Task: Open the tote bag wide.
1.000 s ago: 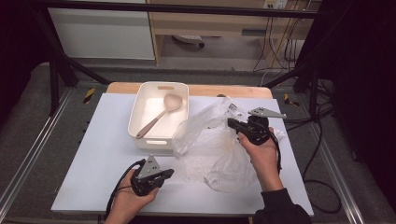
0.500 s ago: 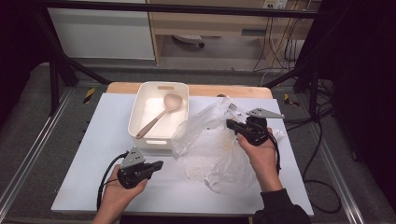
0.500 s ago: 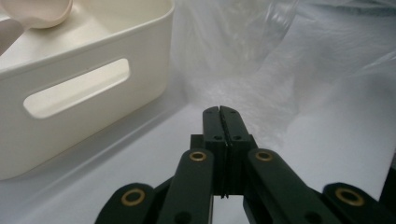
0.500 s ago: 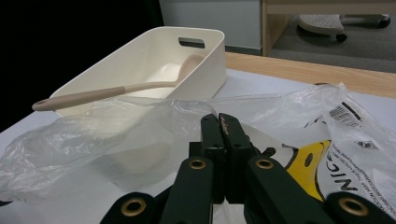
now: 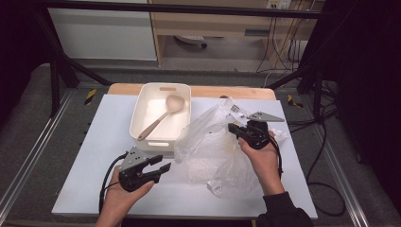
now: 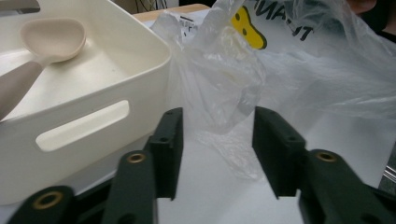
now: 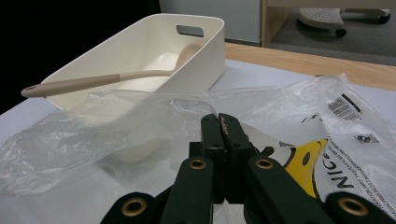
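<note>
1. The left gripper has just been opening its jaws; they now stand apart with nothing pressed between them, where a second ago they were closed.
2. The left hand has also shifted back toward the crumpled clear plastic bag with yellow print after drawing away to the left half a second ago.
3. In the left gripper view a loose fold of the bag hangs just beyond the gap, beside the cream rectangular plastic bin that holds a beige spoon.
4. The right gripper has its jaws closed, seemingly pinching the bag's film; the bag lies on the white table, right of the bin.
5. Judgement: the left is readying a second grip to spread the bag's mouth.
</note>
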Available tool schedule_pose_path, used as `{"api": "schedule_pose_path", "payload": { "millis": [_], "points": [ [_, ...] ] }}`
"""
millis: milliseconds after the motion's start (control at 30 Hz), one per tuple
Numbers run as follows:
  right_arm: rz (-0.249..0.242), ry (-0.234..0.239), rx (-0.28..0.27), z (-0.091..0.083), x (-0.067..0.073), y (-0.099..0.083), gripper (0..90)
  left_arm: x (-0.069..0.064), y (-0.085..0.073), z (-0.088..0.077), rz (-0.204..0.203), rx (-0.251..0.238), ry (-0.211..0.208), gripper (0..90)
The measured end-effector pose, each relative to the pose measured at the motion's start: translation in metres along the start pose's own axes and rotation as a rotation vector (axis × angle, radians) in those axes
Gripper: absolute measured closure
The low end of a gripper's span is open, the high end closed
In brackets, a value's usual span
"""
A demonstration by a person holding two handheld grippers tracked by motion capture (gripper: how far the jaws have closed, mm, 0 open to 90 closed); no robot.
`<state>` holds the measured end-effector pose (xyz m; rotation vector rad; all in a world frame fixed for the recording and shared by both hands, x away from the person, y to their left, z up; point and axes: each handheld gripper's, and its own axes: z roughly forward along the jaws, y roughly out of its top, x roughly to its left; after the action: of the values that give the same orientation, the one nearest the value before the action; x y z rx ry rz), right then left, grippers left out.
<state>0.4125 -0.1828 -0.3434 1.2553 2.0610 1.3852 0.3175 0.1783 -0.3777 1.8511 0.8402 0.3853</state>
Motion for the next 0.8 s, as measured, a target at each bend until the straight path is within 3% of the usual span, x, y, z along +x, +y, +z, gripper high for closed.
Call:
{"api": "schedule_pose_path", "payload": {
  "millis": [133,233,400,500,800],
  "points": [
    [-0.005,-0.001,0.004,0.000,-0.001,-0.001,90.0,-0.003,0.006,-0.004,-0.021,-0.020,-0.001,37.3],
    [-0.001,0.000,0.006,0.001,-0.002,-0.002,90.0,-0.004,0.009,-0.007,-0.009,-0.037,0.018,32.2],
    [0.004,-0.008,0.015,0.003,-0.004,-0.005,90.0,-0.001,0.016,-0.007,-0.023,-0.034,0.037,18.6],
    [0.007,-0.007,0.021,0.005,-0.006,-0.006,90.0,0.000,0.023,-0.008,-0.028,-0.024,0.020,12.1],
    [0.005,0.003,0.026,0.006,-0.004,-0.007,90.0,0.016,0.039,-0.007,-0.035,-0.002,0.043,7.8]
  ]
}}
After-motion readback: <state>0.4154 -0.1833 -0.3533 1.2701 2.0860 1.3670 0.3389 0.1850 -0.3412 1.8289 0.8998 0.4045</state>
